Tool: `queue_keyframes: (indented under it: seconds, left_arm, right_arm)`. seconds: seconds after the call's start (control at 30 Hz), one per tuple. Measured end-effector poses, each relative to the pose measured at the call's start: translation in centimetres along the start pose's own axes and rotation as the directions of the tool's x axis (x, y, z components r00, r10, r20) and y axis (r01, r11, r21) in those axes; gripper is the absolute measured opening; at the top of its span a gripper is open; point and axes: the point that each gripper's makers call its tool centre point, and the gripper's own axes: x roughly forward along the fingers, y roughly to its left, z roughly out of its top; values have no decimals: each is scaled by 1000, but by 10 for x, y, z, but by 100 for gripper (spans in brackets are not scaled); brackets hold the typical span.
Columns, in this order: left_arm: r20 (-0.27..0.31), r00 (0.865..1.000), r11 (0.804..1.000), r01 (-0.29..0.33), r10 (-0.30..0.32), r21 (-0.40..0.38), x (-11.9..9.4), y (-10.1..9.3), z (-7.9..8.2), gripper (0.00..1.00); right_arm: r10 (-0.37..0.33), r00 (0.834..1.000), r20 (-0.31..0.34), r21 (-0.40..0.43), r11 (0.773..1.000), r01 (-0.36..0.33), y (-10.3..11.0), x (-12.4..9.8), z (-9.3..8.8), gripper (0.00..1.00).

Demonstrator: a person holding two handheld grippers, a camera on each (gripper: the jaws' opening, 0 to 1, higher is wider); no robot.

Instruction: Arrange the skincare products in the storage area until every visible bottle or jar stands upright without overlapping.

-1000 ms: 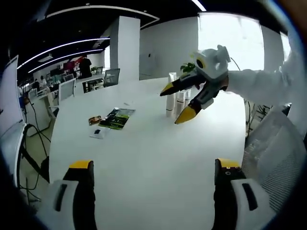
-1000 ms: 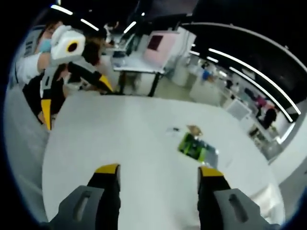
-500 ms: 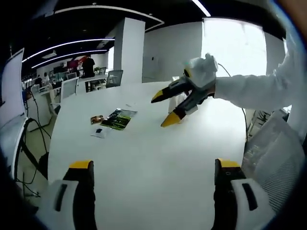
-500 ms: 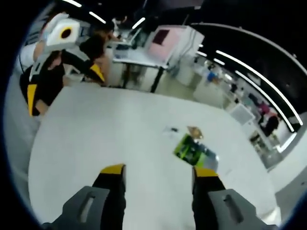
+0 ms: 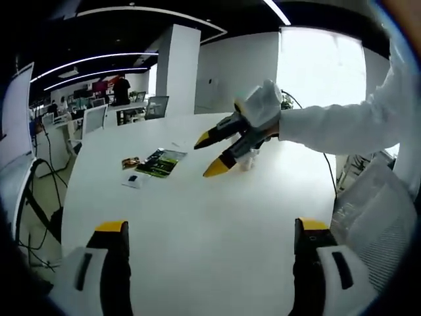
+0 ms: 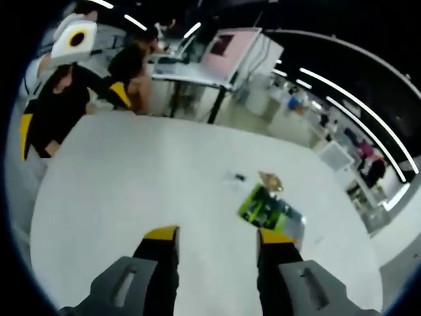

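Skincare bottles (image 5: 248, 157): mostly hidden behind the right gripper (image 5: 210, 155) in the left gripper view, far side of the white table (image 5: 197, 217); can't tell if upright. Right gripper hangs over the table, yellow-tipped jaws parted, nothing between them. Green booklet (image 5: 160, 162) and small packets (image 5: 132, 170) lie left of it. Left gripper (image 5: 209, 227) jaws wide apart, empty.

Right gripper view: own jaws moderately parted, holding nothing, above bare table. Green booklet just beyond the right tip. Left gripper (image 6: 69, 108) at upper left, jaws spread, empty.
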Motion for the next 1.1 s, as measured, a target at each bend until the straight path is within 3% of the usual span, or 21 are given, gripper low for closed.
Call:
queue_keyframes:
  seconds: [0.4,0.73,1.1]
  left_arm:
    - [-2,1000,1000,12,-12,-4,4,-1,-1,99]
    - [-1,1000,1000,21,-21,-12,6,-3,-6,99]
    - [25,1000,999,2,-1,-52,3,6,-11,98]
  right_arm:
    - [5,1000,-27,-39,999,-6,-13,19,-5,37]
    - [8,999,-45,-97,995,-12,-27,42,3,33]
    - [47,997,-67,-138,989,-56,-25,67,2,27]
